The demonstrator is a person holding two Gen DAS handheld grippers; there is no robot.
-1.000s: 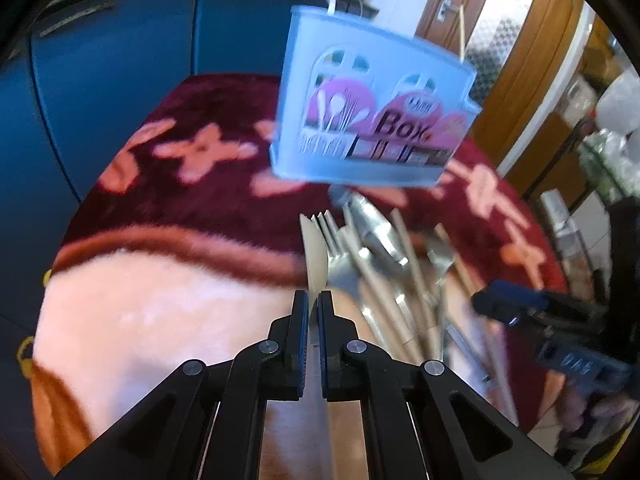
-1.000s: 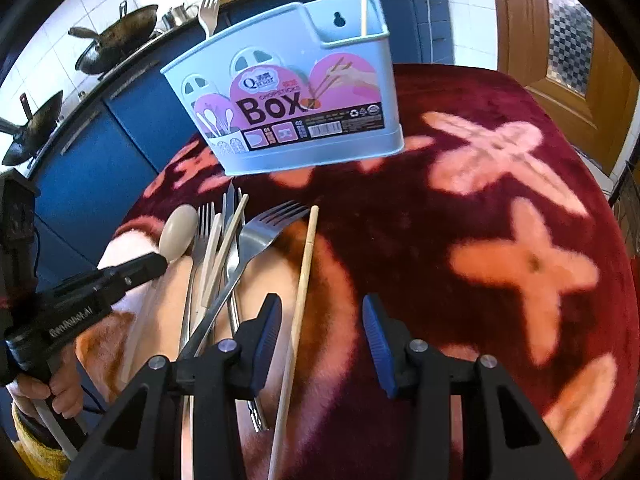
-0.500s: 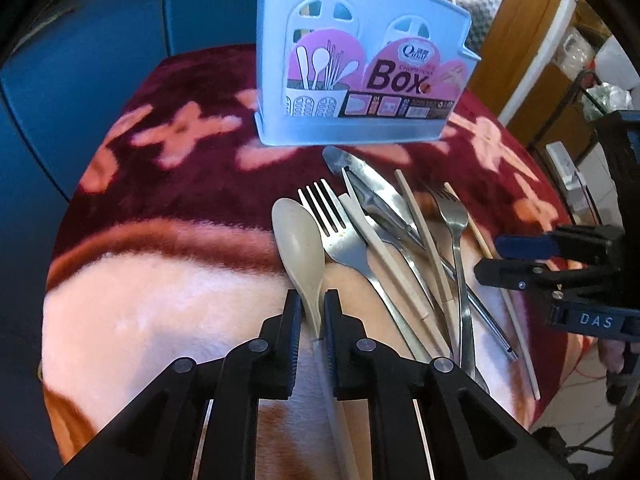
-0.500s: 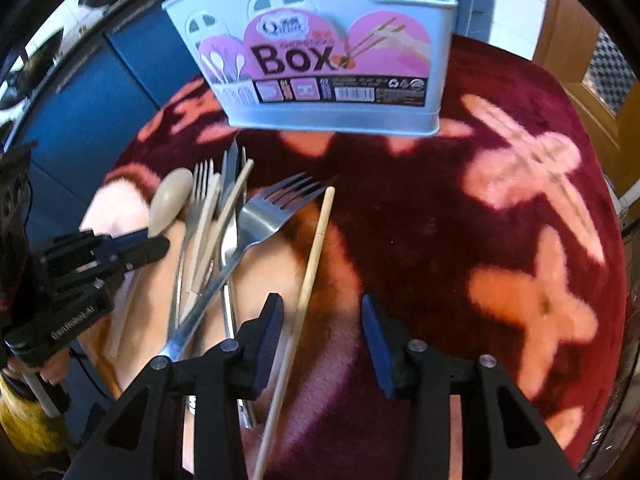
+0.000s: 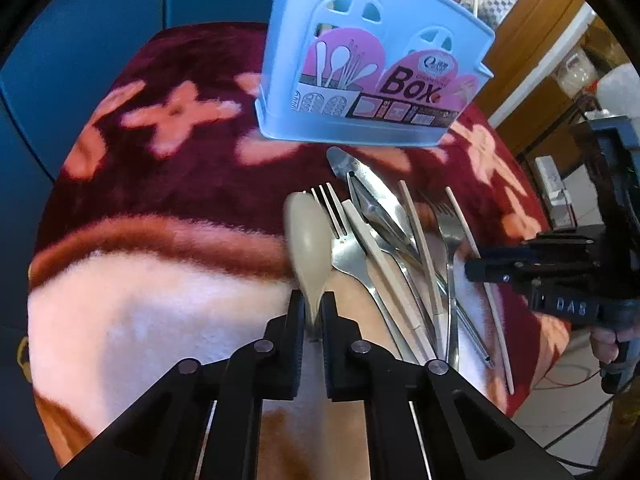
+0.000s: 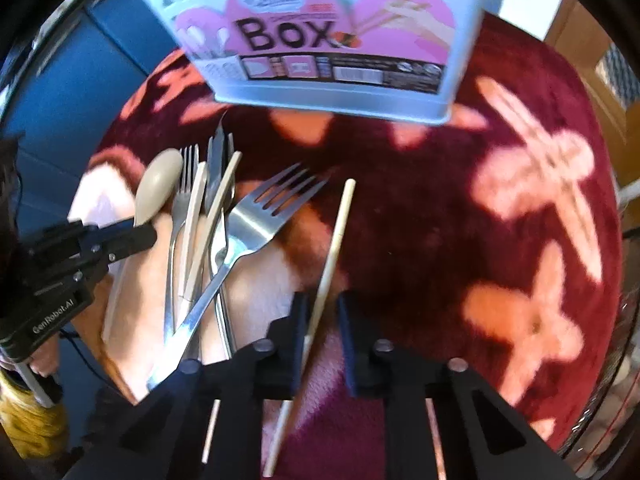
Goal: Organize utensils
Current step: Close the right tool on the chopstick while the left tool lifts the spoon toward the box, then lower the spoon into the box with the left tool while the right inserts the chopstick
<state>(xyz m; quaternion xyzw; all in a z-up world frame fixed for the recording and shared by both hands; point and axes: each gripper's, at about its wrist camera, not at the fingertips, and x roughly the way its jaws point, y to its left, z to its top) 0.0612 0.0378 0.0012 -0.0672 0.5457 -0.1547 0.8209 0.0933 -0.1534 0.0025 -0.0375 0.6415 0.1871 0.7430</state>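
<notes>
Left gripper (image 5: pixel 312 312): you have it clamped on the spoon (image 5: pixel 310 236), ready for the box (image 5: pixel 372 68).
Right gripper (image 6: pixel 322 320): its jaws have just been closing around the chopstick (image 6: pixel 334 248); a gap shows.

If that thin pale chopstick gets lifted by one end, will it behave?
Probably stiff and light: the chopstick looks straight and slender. Being thin and smooth-looking, it could swivel or slip between the right gripper fingers closing around it.

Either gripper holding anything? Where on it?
Left gripper grips the beige spoon at its neck. Right gripper has just been closing around the chopstick, mid-shaft; contact unclear.
</notes>
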